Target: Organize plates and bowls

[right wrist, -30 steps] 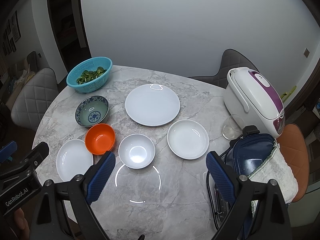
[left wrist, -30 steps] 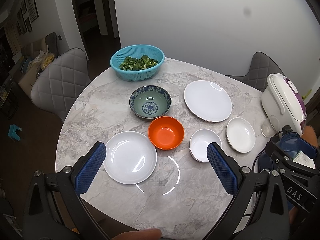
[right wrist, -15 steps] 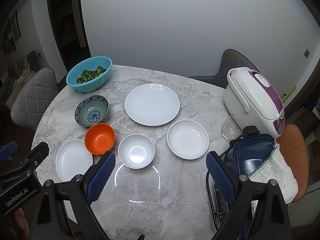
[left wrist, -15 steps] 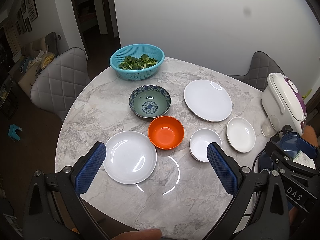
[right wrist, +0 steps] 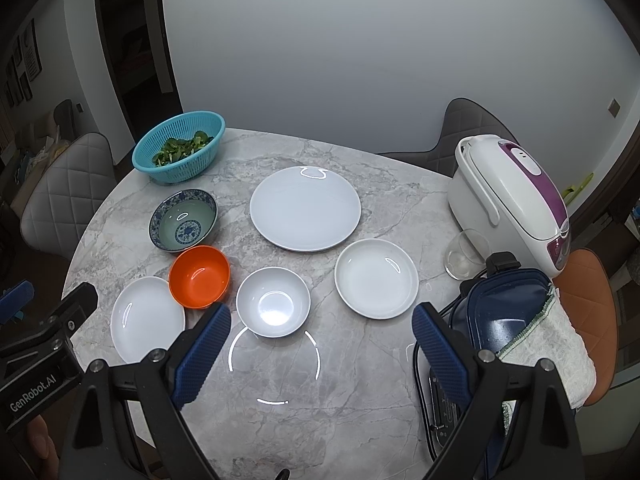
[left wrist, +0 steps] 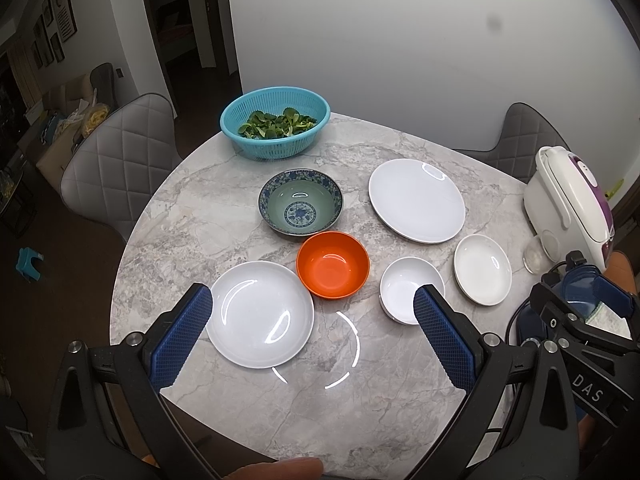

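Note:
On the round marble table lie a large white plate, a medium white plate, a small white plate, a small white bowl, an orange bowl and a blue patterned bowl. The right wrist view shows them too: large plate, small plate, white bowl, orange bowl, patterned bowl, medium plate. My left gripper is open and empty above the near edge. My right gripper is open and empty, near the white bowl.
A teal basket of greens stands at the far side. A white and purple rice cooker, a glass and a dark blue lidded appliance with a towel stand at the right. Grey chairs surround the table.

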{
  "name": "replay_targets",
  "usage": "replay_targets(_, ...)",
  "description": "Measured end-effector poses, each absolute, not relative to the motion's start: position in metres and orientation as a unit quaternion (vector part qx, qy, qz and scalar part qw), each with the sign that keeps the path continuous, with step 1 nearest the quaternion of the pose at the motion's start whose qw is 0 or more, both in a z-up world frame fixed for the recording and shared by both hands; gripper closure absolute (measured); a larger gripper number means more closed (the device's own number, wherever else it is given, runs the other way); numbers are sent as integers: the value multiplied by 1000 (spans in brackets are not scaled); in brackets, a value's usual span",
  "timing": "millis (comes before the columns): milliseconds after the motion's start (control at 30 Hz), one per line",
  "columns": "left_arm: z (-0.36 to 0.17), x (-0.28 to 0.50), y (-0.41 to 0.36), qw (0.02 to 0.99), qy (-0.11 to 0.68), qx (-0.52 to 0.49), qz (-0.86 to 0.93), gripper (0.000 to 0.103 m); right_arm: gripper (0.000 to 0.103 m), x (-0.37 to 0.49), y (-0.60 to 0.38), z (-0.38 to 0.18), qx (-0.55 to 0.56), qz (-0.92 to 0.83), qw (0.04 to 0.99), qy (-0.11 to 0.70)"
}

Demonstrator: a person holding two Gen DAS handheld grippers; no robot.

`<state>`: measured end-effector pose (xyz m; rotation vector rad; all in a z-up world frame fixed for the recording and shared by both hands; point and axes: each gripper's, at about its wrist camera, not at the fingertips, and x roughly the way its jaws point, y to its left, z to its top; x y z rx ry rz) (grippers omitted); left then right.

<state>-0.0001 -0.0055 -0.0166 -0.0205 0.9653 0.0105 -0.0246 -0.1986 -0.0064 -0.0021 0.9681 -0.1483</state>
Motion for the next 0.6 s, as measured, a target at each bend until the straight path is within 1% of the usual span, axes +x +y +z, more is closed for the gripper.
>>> replay_targets(600, -23, 2, -7, 885, 466, -10, 5, 1, 9, -24, -199, -11, -4, -71, 882, 466)
